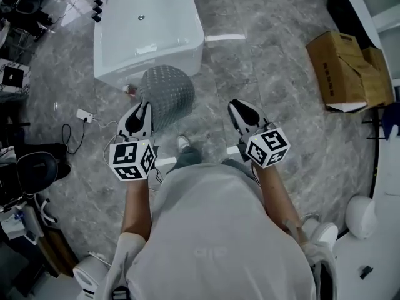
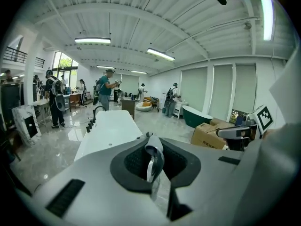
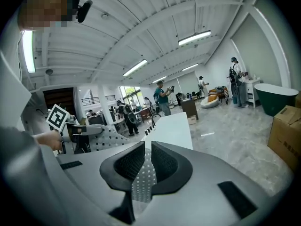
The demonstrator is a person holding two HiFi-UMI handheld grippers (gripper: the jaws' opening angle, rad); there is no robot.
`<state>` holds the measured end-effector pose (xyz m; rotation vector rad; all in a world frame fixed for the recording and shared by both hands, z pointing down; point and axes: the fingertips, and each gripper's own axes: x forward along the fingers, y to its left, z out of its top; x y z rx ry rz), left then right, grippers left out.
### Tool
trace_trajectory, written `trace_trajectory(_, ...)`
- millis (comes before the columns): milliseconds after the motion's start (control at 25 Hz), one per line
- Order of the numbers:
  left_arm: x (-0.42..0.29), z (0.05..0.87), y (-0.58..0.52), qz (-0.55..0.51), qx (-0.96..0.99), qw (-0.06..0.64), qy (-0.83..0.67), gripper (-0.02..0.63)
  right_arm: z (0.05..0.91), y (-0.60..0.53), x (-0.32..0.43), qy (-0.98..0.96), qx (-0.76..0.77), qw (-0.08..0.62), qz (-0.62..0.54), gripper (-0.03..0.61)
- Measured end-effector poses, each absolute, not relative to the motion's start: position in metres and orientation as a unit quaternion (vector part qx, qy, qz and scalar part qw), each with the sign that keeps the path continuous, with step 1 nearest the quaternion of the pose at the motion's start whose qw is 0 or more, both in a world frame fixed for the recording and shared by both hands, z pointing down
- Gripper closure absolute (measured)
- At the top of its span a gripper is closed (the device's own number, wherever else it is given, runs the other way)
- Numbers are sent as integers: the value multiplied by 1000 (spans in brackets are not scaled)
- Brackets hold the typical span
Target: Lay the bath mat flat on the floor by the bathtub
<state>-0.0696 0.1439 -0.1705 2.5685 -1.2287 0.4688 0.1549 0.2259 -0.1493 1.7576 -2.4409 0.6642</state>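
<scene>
Grey dotted bath mat (image 1: 165, 95) hangs over floor (image 1: 262, 61), just beside bathtub (image 1: 147, 24). Left hand-held gripper (image 1: 142, 110) and right hand-held gripper (image 1: 239, 110) each clamped on mat edge. Grippers held apart, probably to spread mat for flat lowering.

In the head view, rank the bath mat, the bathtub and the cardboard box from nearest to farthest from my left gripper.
1. The bath mat: pinched in the left gripper, bulging just to its right.
2. The bathtub: on the floor ahead, just past the mat.
3. The cardboard box: far over on the right side, beyond the right gripper.
</scene>
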Motion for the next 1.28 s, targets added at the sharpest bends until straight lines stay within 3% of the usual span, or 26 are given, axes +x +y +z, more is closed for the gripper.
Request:
trace_trajectory(240,-107,-154,94,168,880,145,-419,568,-132,179,117,-785,573,51,229,518)
trace_trajectory(560,-116,-110,55,201,868,164,-423,568,-100,144,130,-775,574,78,254,518)
trace_trajectory(1280,-78,66,13,232,778,305,-498,568,51,100,158,-791,475,129,364,518)
